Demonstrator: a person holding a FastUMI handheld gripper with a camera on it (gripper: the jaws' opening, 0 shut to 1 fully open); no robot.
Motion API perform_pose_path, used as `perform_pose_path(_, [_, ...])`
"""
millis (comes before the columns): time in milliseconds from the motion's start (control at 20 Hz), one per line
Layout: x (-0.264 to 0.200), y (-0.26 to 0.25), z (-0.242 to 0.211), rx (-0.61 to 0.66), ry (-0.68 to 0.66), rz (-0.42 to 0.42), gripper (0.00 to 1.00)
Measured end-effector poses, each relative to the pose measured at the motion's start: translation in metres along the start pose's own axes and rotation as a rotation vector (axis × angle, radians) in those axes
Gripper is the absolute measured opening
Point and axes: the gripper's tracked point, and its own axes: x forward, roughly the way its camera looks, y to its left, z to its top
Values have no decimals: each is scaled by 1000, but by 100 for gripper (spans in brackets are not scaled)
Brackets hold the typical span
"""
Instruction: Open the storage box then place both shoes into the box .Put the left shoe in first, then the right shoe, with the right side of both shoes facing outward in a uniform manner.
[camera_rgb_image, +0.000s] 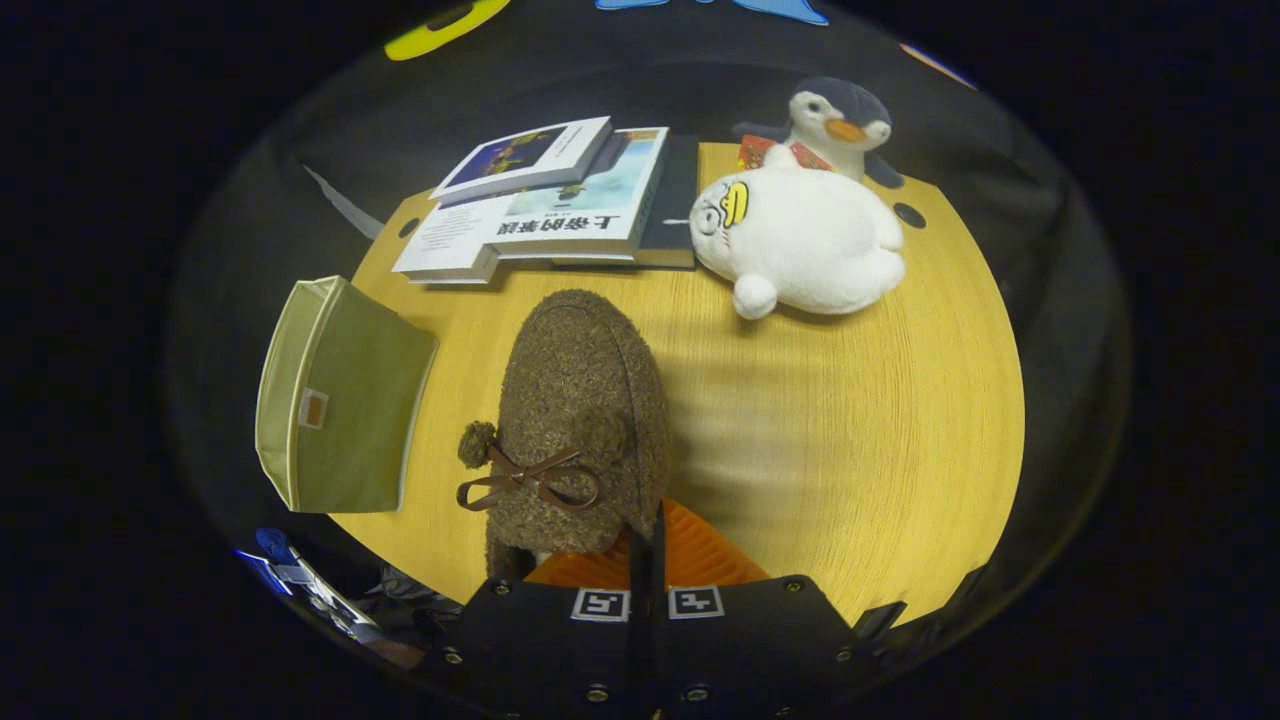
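A brown fuzzy shoe (580, 400) with a brown ribbon bow and two pompoms hangs just ahead of my fingers, toe pointing away from me toward the books. My gripper (648, 525) is shut on the shoe's heel rim, its fingers nearly touching. The green fabric storage box (340, 400) with pale trim and a small label sits to the left of the shoe, at the left edge of the wooden table (880, 420). I cannot tell whether the box is open.
A stack of books (545, 200) lies beyond the shoe at the table's far side. A white plush toy (810, 240) lies to their right, with a penguin plush (838, 120) behind it. Bare wood spreads right of the shoe.
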Motion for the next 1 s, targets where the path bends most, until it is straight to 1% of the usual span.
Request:
perform_pose_path(350, [-22,67,36,-93,-30,50,0])
perform_pose_path(600, [-21,124,52,-190,-27,94,0])
perform_pose_path(1000, [-18,218,73,-304,-10,170,0])
